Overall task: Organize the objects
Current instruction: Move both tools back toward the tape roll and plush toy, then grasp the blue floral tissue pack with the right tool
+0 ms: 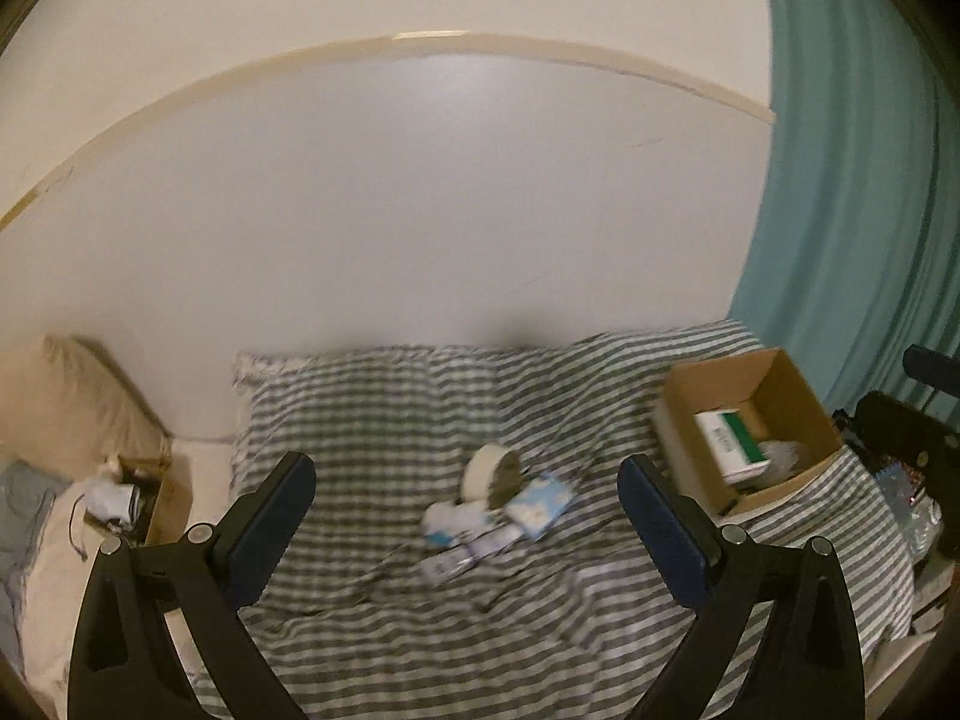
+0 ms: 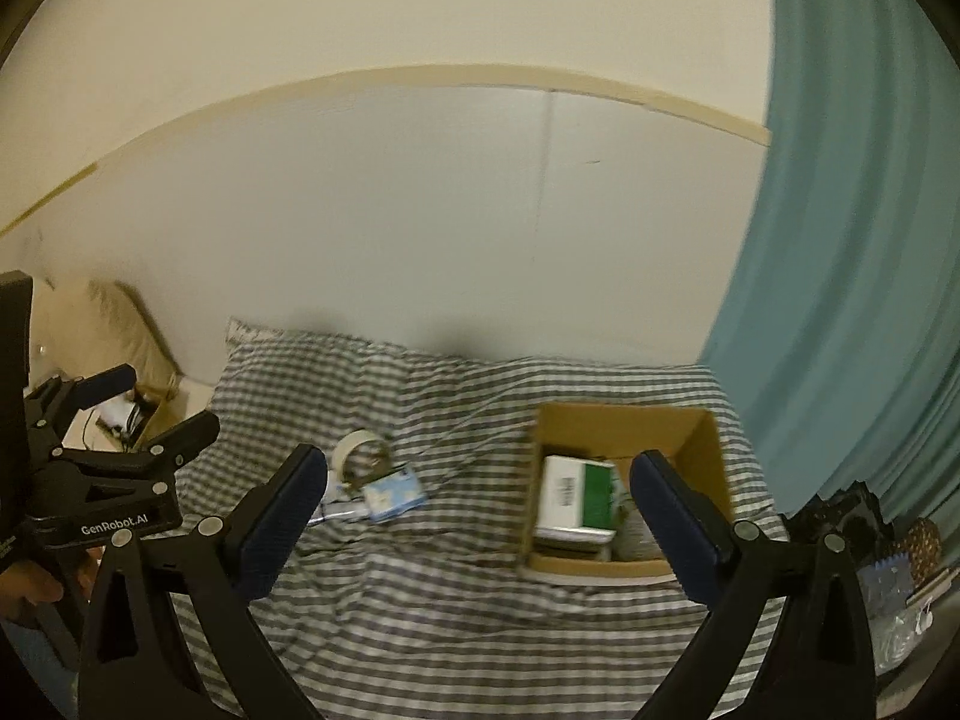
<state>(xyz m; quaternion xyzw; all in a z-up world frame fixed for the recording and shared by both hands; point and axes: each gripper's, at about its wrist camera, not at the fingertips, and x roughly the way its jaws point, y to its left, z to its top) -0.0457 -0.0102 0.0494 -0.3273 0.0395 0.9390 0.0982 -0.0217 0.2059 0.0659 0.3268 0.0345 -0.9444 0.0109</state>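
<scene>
We record both tongs raised above the bed (image 1: 420,630), its striped cover bare beneath them. The left tongs (image 1: 468,480) stand wide apart, holding and touching nothing; the right tongs (image 2: 480,474) likewise stand wide apart and empty. We judge that neither has yet committed to a pick.

Farther in, near the middle of the bed, a small heap of loose items lies together: a roll of tape (image 1: 495,474) stands on edge, a light-blue packet (image 1: 540,504) touches it on the right, and white wrappers (image 1: 456,534) lie just in front. Blur prevents closer identification. We judge these to be the things awaiting sorting.

Toward the bed's right edge sits an open cardboard box (image 2: 708,444), already holding a green-and-white carton (image 2: 576,495) and some crumpled material. We take the box as the intended receptacle, set within reach of the right tongs.

At the bed's left edge, beyond the cover, a second clutter of items is too indistinct to name.
</scene>
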